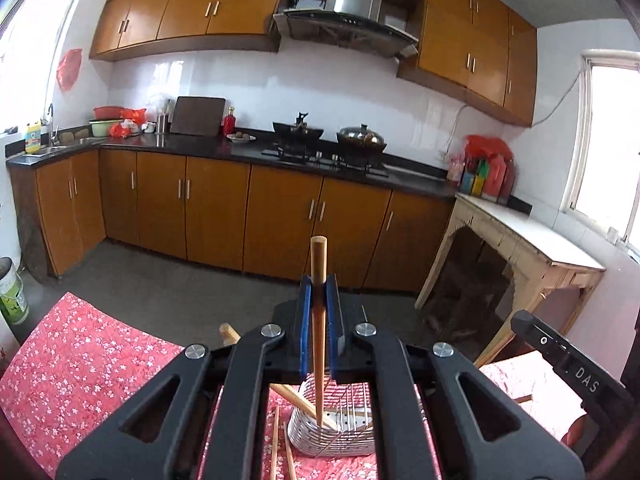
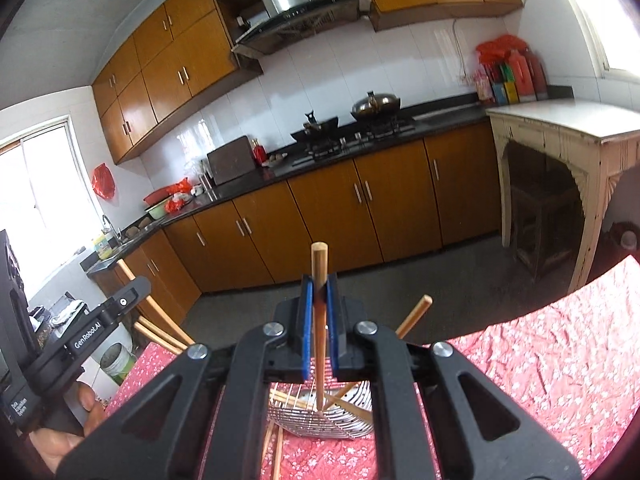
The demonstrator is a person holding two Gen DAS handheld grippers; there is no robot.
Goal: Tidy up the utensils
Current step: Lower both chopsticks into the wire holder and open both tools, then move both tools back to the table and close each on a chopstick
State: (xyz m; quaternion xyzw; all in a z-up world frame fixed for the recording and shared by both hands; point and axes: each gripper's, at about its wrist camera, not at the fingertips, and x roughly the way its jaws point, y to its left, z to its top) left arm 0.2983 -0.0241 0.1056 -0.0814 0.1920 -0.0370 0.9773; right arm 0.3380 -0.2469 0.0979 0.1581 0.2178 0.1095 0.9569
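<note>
I have both grippers, left and right, each clamped on an upright chopstick whose tip dips into the wire basket at six o'clock, ready for dropping in.

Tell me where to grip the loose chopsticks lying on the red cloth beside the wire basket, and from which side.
Grip a loose chopstick near mid-shaft, coming straight down from above with the fingers set across its width. It lies flat on the red cloth just left of the wire basket, so a side approach would likely hit the basket. Both grippers, left and right, already hold one chopstick each.
</note>
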